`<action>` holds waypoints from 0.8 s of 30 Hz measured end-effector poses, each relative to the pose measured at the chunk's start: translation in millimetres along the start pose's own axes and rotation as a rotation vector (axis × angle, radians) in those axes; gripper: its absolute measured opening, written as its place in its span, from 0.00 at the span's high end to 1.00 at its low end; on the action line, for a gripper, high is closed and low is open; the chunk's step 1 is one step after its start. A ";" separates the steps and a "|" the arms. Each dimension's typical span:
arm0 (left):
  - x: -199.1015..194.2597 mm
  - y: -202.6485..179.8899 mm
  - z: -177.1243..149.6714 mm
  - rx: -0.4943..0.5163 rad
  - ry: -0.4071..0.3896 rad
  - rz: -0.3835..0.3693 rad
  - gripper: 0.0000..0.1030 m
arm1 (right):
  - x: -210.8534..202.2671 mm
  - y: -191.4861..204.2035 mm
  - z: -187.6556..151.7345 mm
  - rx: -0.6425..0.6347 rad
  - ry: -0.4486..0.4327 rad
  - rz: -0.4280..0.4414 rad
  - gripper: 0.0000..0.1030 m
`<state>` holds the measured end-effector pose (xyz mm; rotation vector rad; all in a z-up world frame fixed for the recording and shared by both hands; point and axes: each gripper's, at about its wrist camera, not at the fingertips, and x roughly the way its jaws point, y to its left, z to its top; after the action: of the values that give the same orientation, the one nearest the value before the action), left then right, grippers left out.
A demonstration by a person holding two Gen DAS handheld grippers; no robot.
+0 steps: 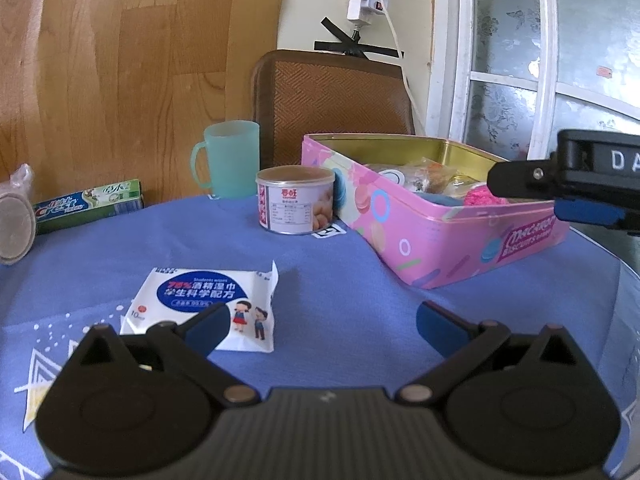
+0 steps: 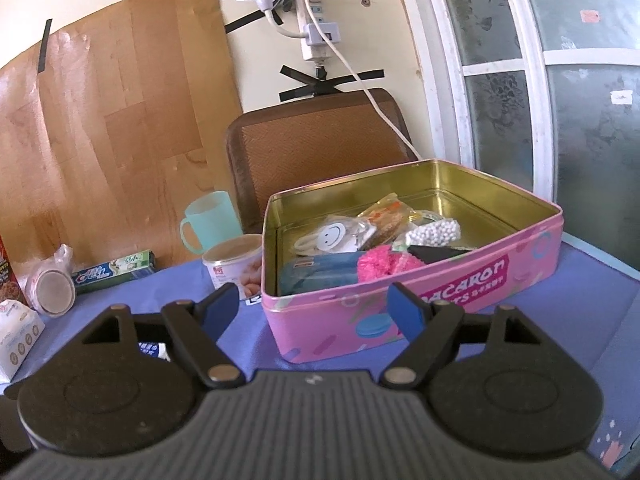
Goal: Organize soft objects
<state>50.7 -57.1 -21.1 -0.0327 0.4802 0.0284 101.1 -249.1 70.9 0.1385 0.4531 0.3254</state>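
Left hand-held gripper (image 1: 322,330) spread and empty above the table (image 1: 340,280), its left finger over the wet-wipes pack (image 1: 200,304); right hand-held gripper (image 2: 312,310) spread, empty, before the pink tin (image 2: 480,280) holding a pink fluffy item (image 2: 384,266).

I note the tin (image 2: 472,280): glossy pink printed metal outside, brassy inner walls. Desk cloth (image 1: 340,280), centre frame: matt blue woven fabric. Wipes pack (image 1: 204,300), lower left: shiny white plastic film. Mug (image 1: 232,156): translucent smooth plastic. Pink fluffy item (image 2: 380,266) in tin: fuzzy cloth. Upper left panel (image 1: 120,60): smooth wood-grain.
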 end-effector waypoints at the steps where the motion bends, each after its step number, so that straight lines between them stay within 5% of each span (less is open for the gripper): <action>1: -0.2 0.1 -0.1 0.000 -0.001 -0.001 0.00 | 0.4 0.1 0.1 0.001 0.001 0.002 0.19; 24: -0.9 0.1 -0.1 0.000 -0.003 -0.002 0.00 | 0.3 1.4 0.3 -0.020 0.013 0.019 0.19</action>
<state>49.8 -57.1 -20.7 -0.0335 0.4767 0.0269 101.1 -247.6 71.3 0.1213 0.4617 0.3494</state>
